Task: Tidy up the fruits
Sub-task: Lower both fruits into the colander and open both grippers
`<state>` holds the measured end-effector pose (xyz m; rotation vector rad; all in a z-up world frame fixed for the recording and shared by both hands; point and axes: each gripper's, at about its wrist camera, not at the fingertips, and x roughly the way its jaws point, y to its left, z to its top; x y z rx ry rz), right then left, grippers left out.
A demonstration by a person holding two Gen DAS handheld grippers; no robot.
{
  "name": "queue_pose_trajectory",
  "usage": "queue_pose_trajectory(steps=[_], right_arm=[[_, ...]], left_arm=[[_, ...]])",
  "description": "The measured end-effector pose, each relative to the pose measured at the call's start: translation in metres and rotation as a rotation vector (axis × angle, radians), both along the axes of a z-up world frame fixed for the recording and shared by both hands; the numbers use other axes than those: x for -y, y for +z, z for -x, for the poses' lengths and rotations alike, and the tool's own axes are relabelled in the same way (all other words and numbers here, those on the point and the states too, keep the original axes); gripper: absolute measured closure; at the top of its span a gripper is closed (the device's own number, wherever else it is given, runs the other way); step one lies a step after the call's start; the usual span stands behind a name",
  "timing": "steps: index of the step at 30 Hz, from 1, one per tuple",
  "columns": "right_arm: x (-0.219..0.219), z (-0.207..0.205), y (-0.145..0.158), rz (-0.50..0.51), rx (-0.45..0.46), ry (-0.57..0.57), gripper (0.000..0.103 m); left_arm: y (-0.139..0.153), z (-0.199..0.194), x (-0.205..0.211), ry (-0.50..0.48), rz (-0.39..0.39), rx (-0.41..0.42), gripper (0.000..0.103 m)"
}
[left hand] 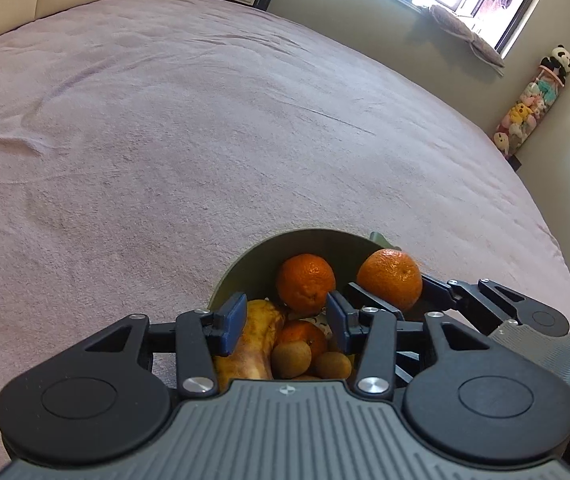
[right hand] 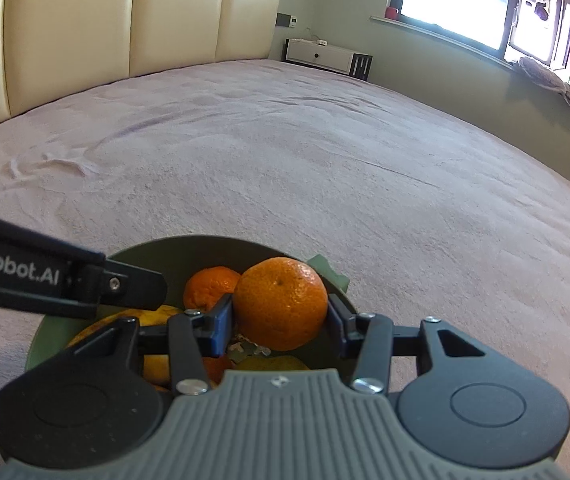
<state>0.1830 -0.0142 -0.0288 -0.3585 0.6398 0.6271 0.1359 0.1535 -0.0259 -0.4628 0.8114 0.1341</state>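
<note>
A green bowl [left hand: 245, 268] [right hand: 189, 252] sits on the bed and holds an orange [left hand: 305, 283] [right hand: 209, 286], a second orange [left hand: 303, 334], a yellow pear [left hand: 259, 338] and two kiwis [left hand: 291, 358]. My left gripper [left hand: 285, 322] hovers over the bowl, open, with nothing between its blue pads. My right gripper [right hand: 281, 322] is shut on another orange [right hand: 281, 303] [left hand: 389, 278], held above the bowl's right side. In the right wrist view the left gripper's finger [right hand: 125, 286] reaches in from the left.
The mauve bedspread [left hand: 205, 140] stretches wide beyond the bowl. A cream padded headboard [right hand: 125, 32] stands at the back. A white bedside cabinet [right hand: 319, 56] and a window sill with cushions [right hand: 557, 80] lie beyond the bed; a tube of plush toys [left hand: 525, 116] stands at right.
</note>
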Motion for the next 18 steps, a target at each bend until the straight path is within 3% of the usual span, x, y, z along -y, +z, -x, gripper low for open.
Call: queue_pose_trajectory(steps=[6,18], right_arm=[[0.001,-0.002,-0.013,0.027,-0.024,-0.015,0.057],[0.005,0.004,-0.008,0.015,-0.013,-0.024,0.057]], left_arm=[[-0.001,-0.002,0.000,-0.003,0.005,-0.007,0.050],[0.002,0.001,-0.001,0.010,-0.002,-0.007,0.050]])
